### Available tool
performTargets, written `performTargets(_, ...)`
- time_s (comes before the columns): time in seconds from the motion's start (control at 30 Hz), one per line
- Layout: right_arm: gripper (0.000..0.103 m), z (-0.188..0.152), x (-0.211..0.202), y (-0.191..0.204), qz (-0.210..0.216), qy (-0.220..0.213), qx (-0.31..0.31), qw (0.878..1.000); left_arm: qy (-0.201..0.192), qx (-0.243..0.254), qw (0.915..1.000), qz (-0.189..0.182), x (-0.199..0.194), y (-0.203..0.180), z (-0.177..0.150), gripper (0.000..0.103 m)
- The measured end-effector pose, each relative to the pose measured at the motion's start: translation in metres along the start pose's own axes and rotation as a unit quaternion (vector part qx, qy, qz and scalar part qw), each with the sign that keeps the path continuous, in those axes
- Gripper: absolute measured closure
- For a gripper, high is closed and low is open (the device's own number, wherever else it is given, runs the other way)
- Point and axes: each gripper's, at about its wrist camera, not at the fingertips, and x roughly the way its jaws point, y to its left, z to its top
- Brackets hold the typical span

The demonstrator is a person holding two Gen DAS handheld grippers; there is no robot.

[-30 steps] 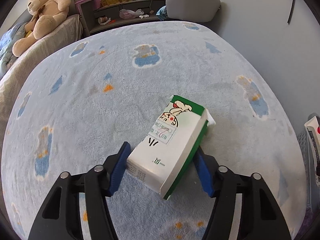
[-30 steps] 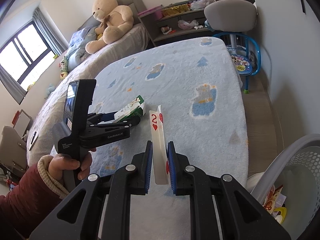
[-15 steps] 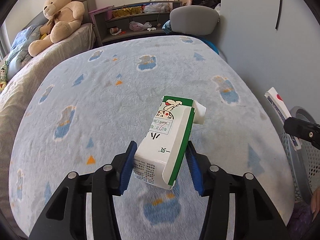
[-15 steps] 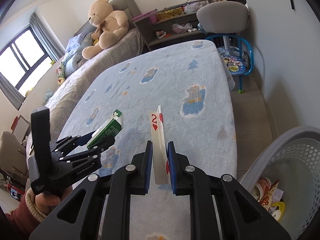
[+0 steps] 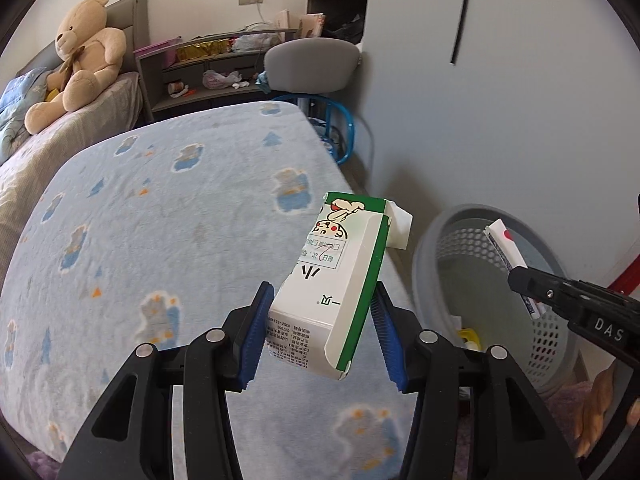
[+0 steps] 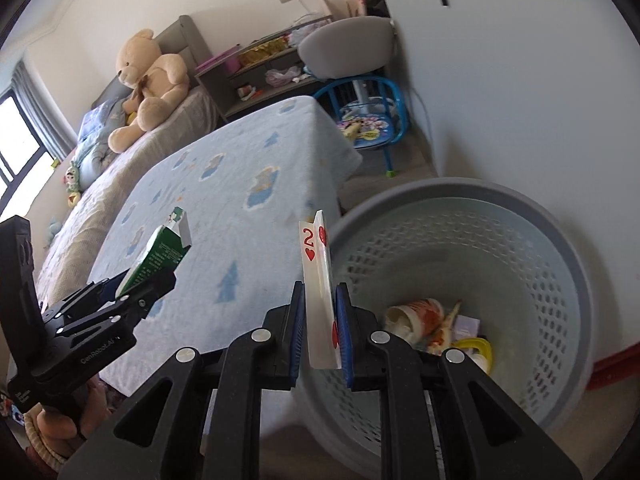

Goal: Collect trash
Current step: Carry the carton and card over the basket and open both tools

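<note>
Both claws are loaded. On my left gripper the blue pads sit about half apart, pressed against the sides of a green-and-white carton, which is lifted clear of the bed and tilted with its folded top pointing away from me. On my right gripper the jaws are nearly together, pinching a folded two-of-hearts playing card that stands upright between them.

From the right wrist view, the card hangs just over the near rim of a grey perforated laundry basket, which holds a paper cup, a yellow ring-shaped item and other scraps. The carton is over the corner of the bed, just beside the basket but not above it.

Beneath is a pale blue blanket with a bear print. Further out I see a large teddy bear against the headboard, a cluttered grey shelf, a grey chair and a small blue child's chair by the wall.
</note>
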Motion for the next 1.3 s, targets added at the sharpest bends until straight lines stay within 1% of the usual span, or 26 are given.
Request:
performTargets(0.13, 0.086, -0.011, -0.021, -0.036, -0.048, -0.012, 0.021, 0.999, 0.007, 0.011, 0.9998, -0.017, 0.004, -0.041, 0.003, 0.055)
performTargets(0.23, 0.086, -0.016, -0.031, -0.053, -0.067, -0.022, 0.035, 0.997, 0.012, 0.023, 0.9994, -0.024, 0.009, -0.064, 0.004, 0.055)
performTargets(0.33, 0.085, -0.019, -0.033, -0.064, -0.076, -0.027, 0.044, 0.996, 0.018, 0.032, 0.9991, -0.023, 0.015, -0.079, 0.005, 0.055)
performTargets(0.43, 0.085, -0.021, -0.028, -0.07, -0.073, -0.023, 0.051, 0.996, 0.026, 0.035, 0.9989, -0.019, 0.021, -0.09, 0.005, 0.055)
performTargets(0.63, 0.085, -0.022, -0.024, -0.069, -0.088, -0.026, 0.036, 0.995, 0.033, 0.042, 0.9984, -0.014, 0.029, -0.105, 0.004, 0.055)
performTargets(0.7, 0.084, -0.023, -0.023, -0.069, -0.103, -0.027, 0.031, 0.994, 0.032, 0.043, 0.9985, -0.011, 0.029, -0.108, 0.005, 0.052)
performTargets(0.77, 0.084, -0.024, -0.025, -0.069, -0.105, -0.028, 0.034, 0.994, 0.031, 0.044, 0.9985, -0.01, 0.028, -0.111, 0.004, 0.051)
performTargets(0.83, 0.08, -0.024, -0.025, -0.071, -0.105, -0.033, 0.038, 0.993, 0.029, 0.046, 0.9985, -0.006, 0.026, -0.112, 0.004, 0.046)
performTargets(0.9, 0.059, -0.025, -0.028, -0.074, -0.109, -0.04, 0.045, 0.992, 0.025, 0.046, 0.9986, -0.003, 0.023, -0.114, 0.004, 0.043)
performTargets(0.93, 0.056, -0.025, -0.029, -0.075, -0.109, -0.044, 0.047, 0.992, 0.024, 0.046, 0.9986, -0.002, 0.022, -0.114, 0.004, 0.042)
performTargets(1.0, 0.054, -0.026, -0.03, -0.076, -0.106, -0.047, 0.05, 0.992, 0.021, 0.045, 0.9988, 0.0, 0.02, -0.115, 0.004, 0.039)
performTargets(1.1, 0.054, -0.026, -0.029, -0.077, -0.108, -0.046, 0.051, 0.992, 0.016, 0.043, 0.9989, 0.005, 0.017, -0.114, 0.004, 0.037)
performTargets(1.23, 0.053, -0.026, -0.033, -0.072, -0.122, -0.055, 0.042, 0.99, 0.012, 0.039, 0.9991, 0.008, 0.014, -0.112, 0.005, 0.036)
performTargets(1.3, 0.049, -0.026, -0.033, -0.072, -0.125, -0.06, 0.039, 0.99, 0.01, 0.038, 0.9992, 0.01, 0.012, -0.112, 0.006, 0.035)
